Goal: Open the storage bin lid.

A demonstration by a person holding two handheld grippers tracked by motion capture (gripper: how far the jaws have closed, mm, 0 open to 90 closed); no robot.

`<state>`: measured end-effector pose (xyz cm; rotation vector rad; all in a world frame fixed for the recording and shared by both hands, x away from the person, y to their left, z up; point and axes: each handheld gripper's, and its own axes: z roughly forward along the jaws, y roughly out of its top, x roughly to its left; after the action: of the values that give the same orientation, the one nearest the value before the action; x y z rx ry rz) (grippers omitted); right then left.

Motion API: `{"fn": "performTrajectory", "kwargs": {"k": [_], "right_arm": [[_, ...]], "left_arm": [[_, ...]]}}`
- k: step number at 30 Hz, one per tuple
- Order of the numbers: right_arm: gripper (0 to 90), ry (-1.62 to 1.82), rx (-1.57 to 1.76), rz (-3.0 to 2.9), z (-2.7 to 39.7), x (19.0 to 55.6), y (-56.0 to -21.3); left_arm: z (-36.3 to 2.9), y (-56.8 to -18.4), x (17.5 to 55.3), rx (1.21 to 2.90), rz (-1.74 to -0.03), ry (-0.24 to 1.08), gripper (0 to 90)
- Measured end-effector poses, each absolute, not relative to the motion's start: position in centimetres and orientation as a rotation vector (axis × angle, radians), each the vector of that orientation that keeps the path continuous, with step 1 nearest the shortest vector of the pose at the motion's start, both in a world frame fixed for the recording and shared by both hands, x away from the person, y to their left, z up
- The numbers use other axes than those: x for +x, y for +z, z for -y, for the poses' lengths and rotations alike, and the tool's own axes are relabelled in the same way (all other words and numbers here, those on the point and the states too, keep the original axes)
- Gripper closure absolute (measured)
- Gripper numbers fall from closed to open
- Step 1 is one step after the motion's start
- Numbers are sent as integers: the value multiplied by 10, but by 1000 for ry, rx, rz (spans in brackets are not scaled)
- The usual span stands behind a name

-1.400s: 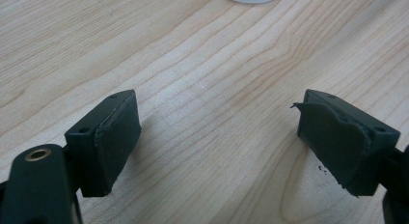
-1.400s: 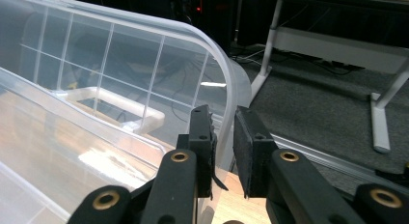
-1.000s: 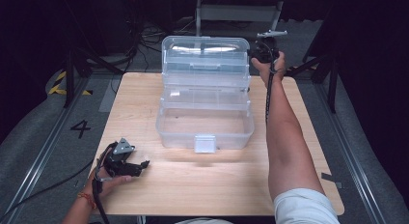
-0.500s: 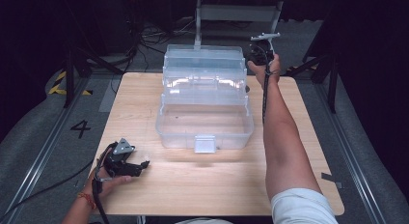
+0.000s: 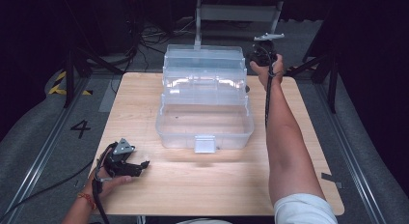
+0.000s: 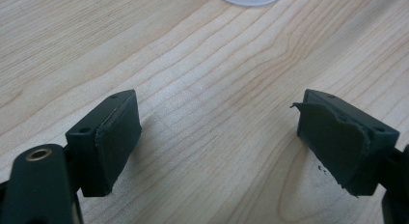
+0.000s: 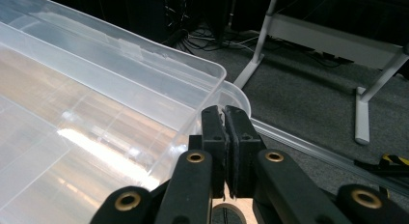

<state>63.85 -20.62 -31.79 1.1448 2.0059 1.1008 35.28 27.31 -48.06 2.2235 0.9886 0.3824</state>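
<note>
We see a wooden counter [image 5: 308, 137] from above, with a clear plastic storage box [image 5: 205, 119] standing open at its middle, its tiered trays stepped back toward the far edge. Our right gripper [image 5: 263, 54] is held at the far right corner of the box, beside the top tray [image 7: 96, 84]; its jaws are clenched together with nothing between them. Our left gripper [image 5: 126, 165] rests on the counter's near left corner, well apart from the box, its jaws released and spread wide over bare wood.
</note>
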Motion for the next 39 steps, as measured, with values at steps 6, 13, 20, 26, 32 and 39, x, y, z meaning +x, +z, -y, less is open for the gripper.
{"fn": "performTrajectory", "kwargs": {"k": [6, 13, 20, 26, 32, 39], "right_arm": [[855, 1108, 1129, -1996, 212, 627, -315], [821, 1112, 1096, -1997, 215, 609, -313], [780, 1109, 1049, -2003, 219, 592, -309], [743, 1107, 1033, -2006, 224, 575, -311], [718, 1113, 1007, -2018, 227, 558, -314], [699, 1116, 987, -2027, 233, 541, -317]], "left_arm": [[-273, -481, 353, 2223, -988, 383, 159], [-273, -481, 353, 2218, -989, 389, 159], [-273, -481, 353, 2217, -988, 389, 160], [-273, -481, 353, 2218, -989, 390, 159], [-273, -481, 353, 2217, -989, 390, 160], [-273, -481, 353, 2218, -986, 393, 160]]}}
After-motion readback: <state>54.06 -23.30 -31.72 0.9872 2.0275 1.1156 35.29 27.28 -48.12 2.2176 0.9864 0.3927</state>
